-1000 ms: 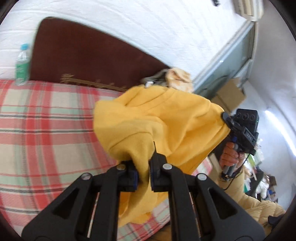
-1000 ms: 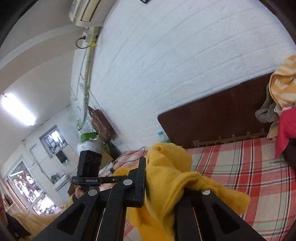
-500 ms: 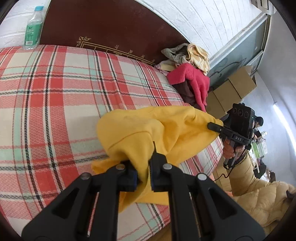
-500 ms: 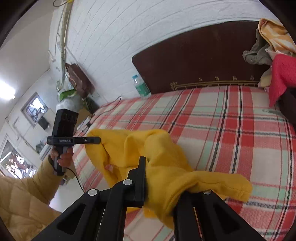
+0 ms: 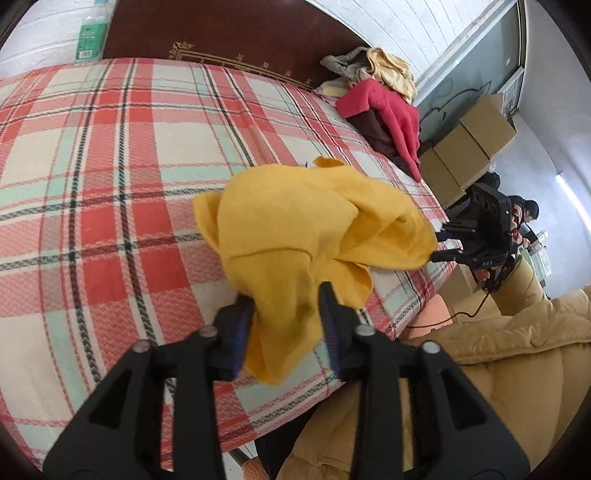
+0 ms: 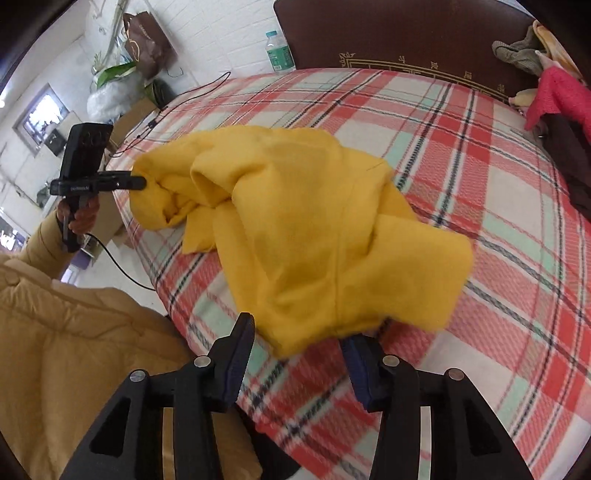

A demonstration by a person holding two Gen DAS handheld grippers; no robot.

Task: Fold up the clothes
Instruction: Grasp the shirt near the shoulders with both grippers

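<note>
A yellow garment lies crumpled on the plaid bed near its front edge. It also shows in the right wrist view. My left gripper is open, its jaws spread on either side of the garment's near edge. My right gripper is open too, its jaws wide at the garment's lower hem. In the left wrist view the right gripper sits at the garment's far corner. In the right wrist view the left gripper sits at its left end.
A pile of clothes with a red garment lies at the bed's far right by the dark headboard. A water bottle stands beside the headboard. Cardboard boxes stand beyond the bed. My tan jacket fills the near side.
The yellow garment came down from the air onto the bed. Both grippers, shut on it before, have opened and let it go.
</note>
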